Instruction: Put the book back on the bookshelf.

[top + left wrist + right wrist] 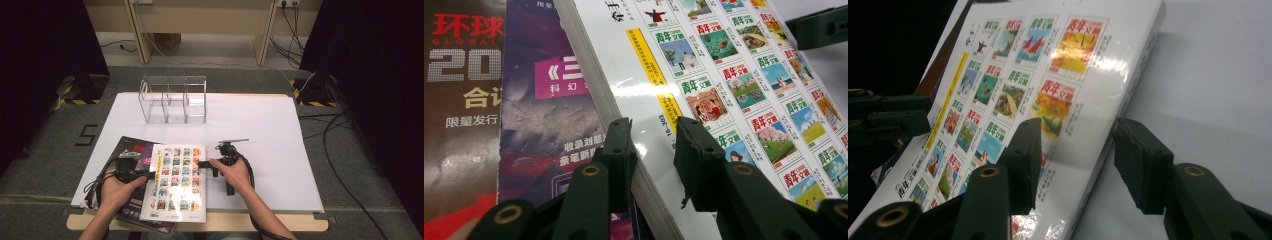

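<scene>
Gloss on the white book (175, 182) is suggesting a slippery, fairly heavy, slightly flexible block, best taken at its edges. It is lying flat on a dark magazine (132, 150) near the table (260, 125) front, its long axis running away from the person. The left gripper (651, 150) fingers are being held astride the page edge, seemingly clamped on it. The right gripper (1075, 155) fingers are standing apart, straddling the spine edge without pressing.
</scene>
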`<state>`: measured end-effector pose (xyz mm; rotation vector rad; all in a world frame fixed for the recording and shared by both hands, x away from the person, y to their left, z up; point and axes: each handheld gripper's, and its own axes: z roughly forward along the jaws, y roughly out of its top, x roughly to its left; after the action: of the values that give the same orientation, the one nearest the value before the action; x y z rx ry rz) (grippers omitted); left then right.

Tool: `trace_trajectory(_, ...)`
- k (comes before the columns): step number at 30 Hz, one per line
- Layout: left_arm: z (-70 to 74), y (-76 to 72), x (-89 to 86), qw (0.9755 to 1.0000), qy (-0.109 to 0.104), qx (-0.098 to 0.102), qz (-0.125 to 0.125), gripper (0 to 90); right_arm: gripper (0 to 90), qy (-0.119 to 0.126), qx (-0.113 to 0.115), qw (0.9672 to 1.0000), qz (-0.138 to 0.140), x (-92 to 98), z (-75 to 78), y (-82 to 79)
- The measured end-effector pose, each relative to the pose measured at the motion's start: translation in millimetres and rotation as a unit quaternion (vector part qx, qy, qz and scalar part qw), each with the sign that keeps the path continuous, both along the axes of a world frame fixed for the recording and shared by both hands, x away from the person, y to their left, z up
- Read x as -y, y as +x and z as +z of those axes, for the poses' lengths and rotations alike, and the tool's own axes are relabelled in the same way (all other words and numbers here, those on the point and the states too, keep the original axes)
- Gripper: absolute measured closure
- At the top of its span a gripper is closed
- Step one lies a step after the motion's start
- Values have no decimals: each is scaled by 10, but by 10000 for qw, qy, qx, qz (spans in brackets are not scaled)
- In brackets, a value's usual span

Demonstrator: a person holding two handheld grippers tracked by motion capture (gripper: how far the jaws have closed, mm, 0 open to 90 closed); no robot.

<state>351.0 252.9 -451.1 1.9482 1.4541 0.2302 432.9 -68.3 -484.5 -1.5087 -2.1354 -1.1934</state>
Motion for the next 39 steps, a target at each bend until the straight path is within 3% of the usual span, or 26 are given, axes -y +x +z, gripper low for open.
trace_trajectory(4,-17,-15,-19,9999,-97,45,19,673,486,3,-348,9993,108,-27,-28,-44)
trace_trajectory(9,-24,-16,-23,9999,-140,52,55,678,480,47,-456,9989,106,-25,-32,-29)
trace_trajectory(12,-18,-12,-16,9999,-86,35,44,679,481,210,-574,9981,-13,-11,-57,-17)
trace_trajectory(15,-19,-10,-16,9999,-100,17,62,678,517,360,-500,9980,-108,19,-94,-40)
trace_trajectory(19,-18,-11,-10,9999,-80,18,80,678,552,567,-588,9965,-159,66,-118,-37)
trace_trajectory(26,-23,-16,-19,9999,-116,20,123,679,585,552,-313,9980,-5,81,28,-35)
trace_trajectory(33,-41,-36,-65,9993,-275,17,251,670,624,705,-39,9975,63,90,204,-90)
trace_trajectory(34,-41,-36,-82,9992,-295,9,279,668,714,834,7,9963,201,123,283,-99)
trace_trajectory(35,-67,-28,-89,9981,-558,-8,244,665,668,1315,-150,9906,350,127,303,-100)
trace_trajectory(36,-67,-28,-89,9981,-558,-8,244,673,650,1663,-440,9840,455,80,337,-107)
trace_trajectory(37,-83,-20,-73,9977,-633,-33,234,672,635,1194,-171,9912,536,-13,383,-134)
trace_trajectory(38,-84,-18,-49,9977,-633,-32,226,671,623,670,207,9956,629,-111,408,-153)
trace_trajectory(39,-60,-30,-2,9988,-429,39,222,673,610,580,184,9956,716,-172,409,-148)
